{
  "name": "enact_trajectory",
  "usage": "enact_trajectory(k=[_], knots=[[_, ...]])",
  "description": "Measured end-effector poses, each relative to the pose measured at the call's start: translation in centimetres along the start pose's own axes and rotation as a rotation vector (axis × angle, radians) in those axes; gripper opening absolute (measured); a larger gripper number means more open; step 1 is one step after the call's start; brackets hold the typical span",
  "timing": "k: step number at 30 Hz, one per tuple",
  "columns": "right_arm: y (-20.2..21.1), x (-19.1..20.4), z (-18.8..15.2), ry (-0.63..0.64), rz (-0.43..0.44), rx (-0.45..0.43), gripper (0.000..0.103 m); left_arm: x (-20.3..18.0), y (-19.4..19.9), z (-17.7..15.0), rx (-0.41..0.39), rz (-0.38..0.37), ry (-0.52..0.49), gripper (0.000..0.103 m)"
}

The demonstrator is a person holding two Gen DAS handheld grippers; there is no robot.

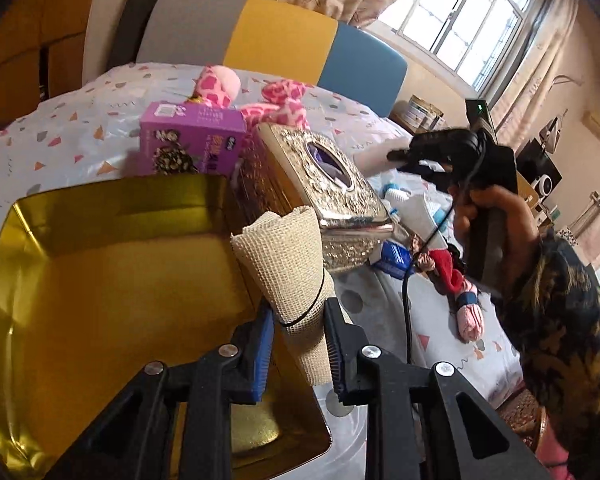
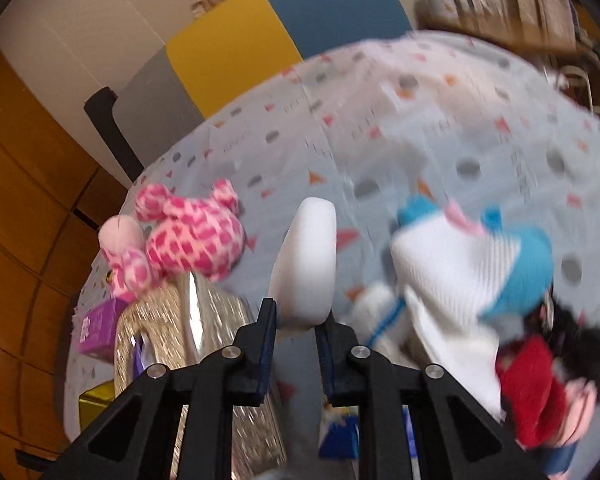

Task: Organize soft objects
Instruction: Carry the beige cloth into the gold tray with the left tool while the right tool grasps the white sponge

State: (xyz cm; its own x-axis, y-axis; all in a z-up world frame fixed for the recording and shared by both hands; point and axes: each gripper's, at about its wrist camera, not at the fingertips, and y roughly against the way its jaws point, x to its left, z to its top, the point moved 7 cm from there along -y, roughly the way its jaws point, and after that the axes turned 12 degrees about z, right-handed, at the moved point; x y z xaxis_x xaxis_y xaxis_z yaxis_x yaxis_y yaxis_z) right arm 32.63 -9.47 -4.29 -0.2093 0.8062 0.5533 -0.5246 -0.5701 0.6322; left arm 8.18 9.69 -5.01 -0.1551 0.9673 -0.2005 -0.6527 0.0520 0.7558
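Observation:
My left gripper (image 1: pixel 300 344) is shut on a beige burlap roll (image 1: pixel 288 256) tied with a thin black band. It holds the roll upright over the right edge of an open gold tin (image 1: pixel 100 288). My right gripper (image 2: pixel 296 320) is shut on a white padded oblong piece (image 2: pixel 308 260) lifted above the bed. In the left wrist view, a hand carries the right gripper (image 1: pixel 404 156) behind the tissue box. A pink spotted plush (image 2: pixel 188 240) lies further back on the bed. A blue and white plush (image 2: pixel 480 272) and a doll in red (image 2: pixel 532 384) lie to the right.
A silver glitter tissue box (image 1: pixel 320 188) stands right of the tin, with a purple carton (image 1: pixel 188 140) behind the tin. The patterned bedsheet (image 2: pixel 420 120) runs back to a grey, yellow and blue headboard (image 1: pixel 276 36). A patterned sleeve (image 1: pixel 560 320) fills the right side.

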Motion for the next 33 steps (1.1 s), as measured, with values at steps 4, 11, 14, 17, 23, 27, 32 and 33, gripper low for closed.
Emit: enact_trajectory(k=[4,11,14,17,23,27,32,33], knots=[[-0.6,3.1,2.6,0.055,0.015,-0.032,0.018,1.2,1.0,0.6,-0.022,0.011,0.025,0.025],[-2.5,11.3,3.6,0.130,0.170,-0.019,0.018,6.3,1.9,1.1,-0.048,0.111,0.073,0.025],[-3.4,14.5,2.3,0.174,0.234,0.024,0.018,9.6,1.3,1.5,-0.046,0.196,0.087,0.025],[-4.5,17.9,-0.6,0.241,0.291,0.091,0.018,13.1,0.7,1.5,-0.034,0.270,0.126,0.025],[-6.0,21.1,-5.9,0.329,0.321,0.193,0.018,19.2,-0.3,1.1,0.004,0.401,0.207,0.027],[-6.5,21.8,-8.7,0.329,0.348,0.251,0.018,21.7,0.3,0.3,-0.005,0.457,0.252,0.047],[-7.2,22.8,-12.7,0.313,0.410,0.355,0.018,22.3,1.9,-0.6,-0.050,0.469,0.295,0.069],[-7.4,23.1,-13.7,0.318,0.414,0.377,0.018,22.2,2.3,-0.7,-0.059,0.471,0.297,0.072]])
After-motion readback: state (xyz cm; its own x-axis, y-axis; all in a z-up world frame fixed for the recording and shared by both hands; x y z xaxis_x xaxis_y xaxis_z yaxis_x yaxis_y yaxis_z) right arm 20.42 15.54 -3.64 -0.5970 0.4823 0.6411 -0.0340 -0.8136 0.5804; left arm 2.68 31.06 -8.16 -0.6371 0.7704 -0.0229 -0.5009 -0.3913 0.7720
